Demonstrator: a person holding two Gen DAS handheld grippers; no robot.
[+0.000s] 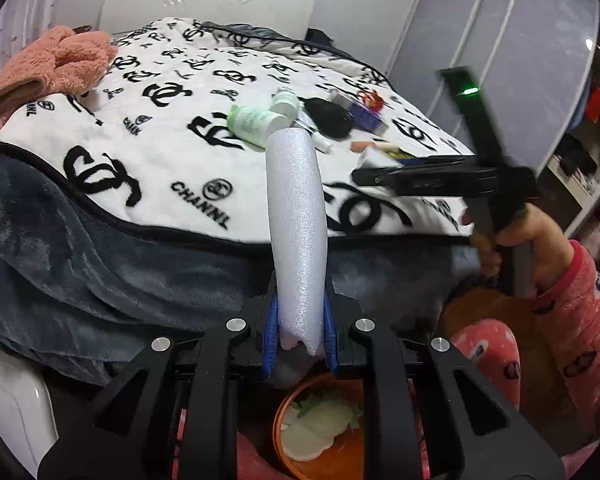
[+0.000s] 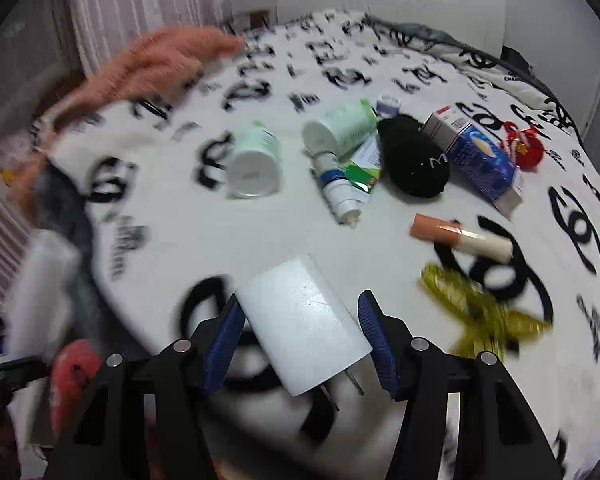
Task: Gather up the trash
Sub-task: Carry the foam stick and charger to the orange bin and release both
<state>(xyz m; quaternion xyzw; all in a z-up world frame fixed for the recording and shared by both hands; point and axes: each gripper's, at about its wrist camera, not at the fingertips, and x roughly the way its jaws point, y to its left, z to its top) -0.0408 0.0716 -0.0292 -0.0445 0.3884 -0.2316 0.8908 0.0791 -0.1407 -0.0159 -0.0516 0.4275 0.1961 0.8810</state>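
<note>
My left gripper [image 1: 299, 334] is shut on a long white foam tube [image 1: 297, 220], held upright over an orange bin [image 1: 332, 464] that holds white scraps. My right gripper [image 2: 300, 332] is open, its blue pads on either side of a white plug adapter [image 2: 304, 324] on the bed, not clearly touching it. Further out on the blanket lie two green-white bottles [image 2: 256, 164], a tube [image 2: 340, 192], a black pouch [image 2: 414, 160], a blue carton [image 2: 480, 164], a lipstick-like stick [image 2: 460, 236], a yellow-green wrapper [image 2: 480, 312] and a red wrapper [image 2: 526, 148]. The right gripper also shows in the left wrist view [image 1: 380, 172].
The bed carries a white blanket with black logos [image 2: 380, 80] over a grey one [image 1: 100, 272]. A pink fleece [image 1: 56, 68] lies at the far left. A wardrobe [image 1: 500, 60] and shelves stand to the right. A white appliance [image 1: 8, 400] is at lower left.
</note>
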